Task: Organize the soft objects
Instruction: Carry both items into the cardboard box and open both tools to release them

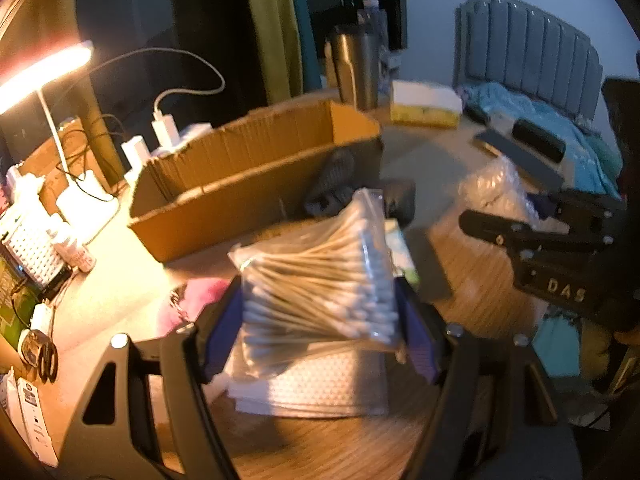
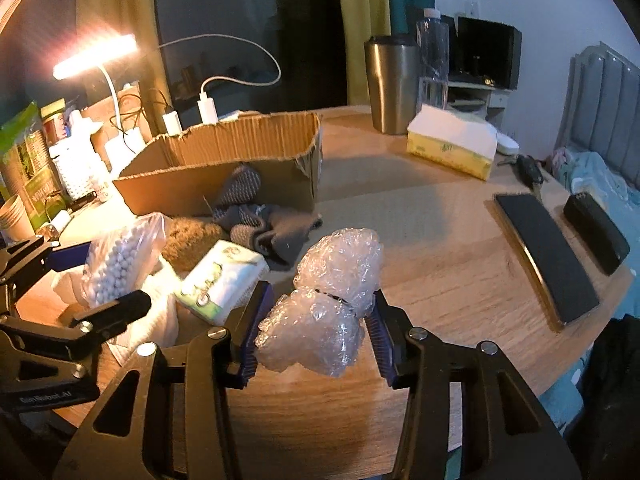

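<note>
My left gripper is shut on a clear bag of cotton swabs and holds it above the wooden table; the bag also shows in the right wrist view. My right gripper is shut on a wad of bubble wrap, which also shows in the left wrist view. An open cardboard box stands behind, also seen from the right wrist. Grey socks, a small tissue pack and a brown fuzzy item lie in front of the box.
White padded sheets lie under the left gripper. A steel tumbler, a tissue box, a phone and a black case sit on the table. A lamp, chargers and clutter stand at left. A pink item lies left.
</note>
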Action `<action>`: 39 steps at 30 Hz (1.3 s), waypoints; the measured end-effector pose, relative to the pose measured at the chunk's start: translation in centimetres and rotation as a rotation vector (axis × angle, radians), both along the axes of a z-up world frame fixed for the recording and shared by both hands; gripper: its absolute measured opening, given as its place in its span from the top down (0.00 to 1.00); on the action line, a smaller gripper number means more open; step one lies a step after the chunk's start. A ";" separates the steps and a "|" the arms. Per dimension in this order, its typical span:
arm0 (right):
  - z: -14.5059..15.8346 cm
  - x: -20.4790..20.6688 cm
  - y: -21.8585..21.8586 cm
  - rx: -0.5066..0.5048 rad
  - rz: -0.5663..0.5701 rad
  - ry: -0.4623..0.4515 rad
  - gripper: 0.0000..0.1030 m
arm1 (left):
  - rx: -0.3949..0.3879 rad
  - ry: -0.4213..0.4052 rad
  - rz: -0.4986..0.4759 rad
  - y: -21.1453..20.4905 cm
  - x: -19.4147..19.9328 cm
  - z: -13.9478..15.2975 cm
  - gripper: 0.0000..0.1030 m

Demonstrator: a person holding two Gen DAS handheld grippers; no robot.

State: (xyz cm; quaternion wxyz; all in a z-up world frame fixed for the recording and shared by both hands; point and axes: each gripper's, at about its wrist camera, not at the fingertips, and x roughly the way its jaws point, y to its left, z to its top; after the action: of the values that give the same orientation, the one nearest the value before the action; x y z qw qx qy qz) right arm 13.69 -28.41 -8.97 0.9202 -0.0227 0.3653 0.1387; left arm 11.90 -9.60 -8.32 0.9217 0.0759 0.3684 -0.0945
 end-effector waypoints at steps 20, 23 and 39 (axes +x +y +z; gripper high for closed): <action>4.1 3.6 1.9 0.006 0.048 -0.091 0.53 | -0.120 -0.132 0.069 3.7 4.5 5.1 0.30; 4.4 4.5 2.0 0.007 0.051 -0.099 0.52 | -0.135 -0.145 0.068 3.7 5.6 5.7 0.30; 6.1 10.1 3.4 0.015 0.092 -0.144 0.53 | -0.195 -0.155 0.103 3.9 11.8 4.9 0.30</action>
State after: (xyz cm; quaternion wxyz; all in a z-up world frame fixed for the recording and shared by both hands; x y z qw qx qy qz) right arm 23.81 -24.96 -2.88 0.9368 -0.0426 0.2959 0.1815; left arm 23.68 -5.69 -3.45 0.9541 -0.0259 0.2886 -0.0761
